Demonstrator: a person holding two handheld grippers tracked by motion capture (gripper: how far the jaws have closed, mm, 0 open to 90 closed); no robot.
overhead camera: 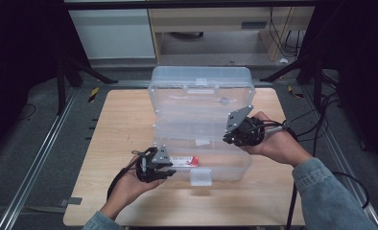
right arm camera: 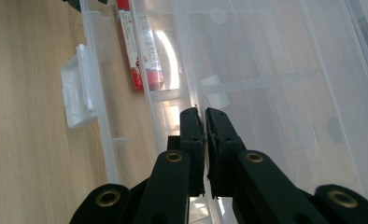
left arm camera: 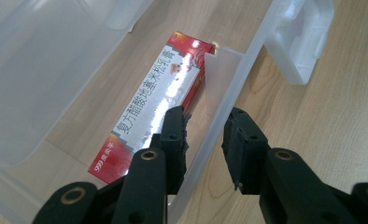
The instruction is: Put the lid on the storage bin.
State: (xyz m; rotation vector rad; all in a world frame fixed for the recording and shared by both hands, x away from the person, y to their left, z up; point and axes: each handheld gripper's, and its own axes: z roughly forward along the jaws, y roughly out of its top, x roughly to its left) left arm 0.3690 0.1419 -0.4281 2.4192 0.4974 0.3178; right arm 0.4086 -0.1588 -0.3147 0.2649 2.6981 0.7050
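A clear plastic box (overhead camera: 235, 167) stands on the table with its lid (overhead camera: 201, 91) open at the back. A red and white carton (overhead camera: 184, 162) (left arm camera: 159, 98) (right arm camera: 140, 46) lies inside along the front wall. My left gripper (overhead camera: 170, 168) (left arm camera: 205, 130) is open and straddles that front wall, one jaw resting on the carton and the other outside. My right gripper (overhead camera: 229, 138) (right arm camera: 201, 119) is at the box's right side. Its jaws are shut on the thin rim of a clear compartmented inner tray (right arm camera: 266, 84).
The box's front latch (overhead camera: 200, 176) (left arm camera: 299, 42) (right arm camera: 77, 93) hangs open over the wooden table (overhead camera: 124, 124). Bare table lies left, right and in front of the box. Cables trail off the right edge. Dark frame legs and floor surround the table.
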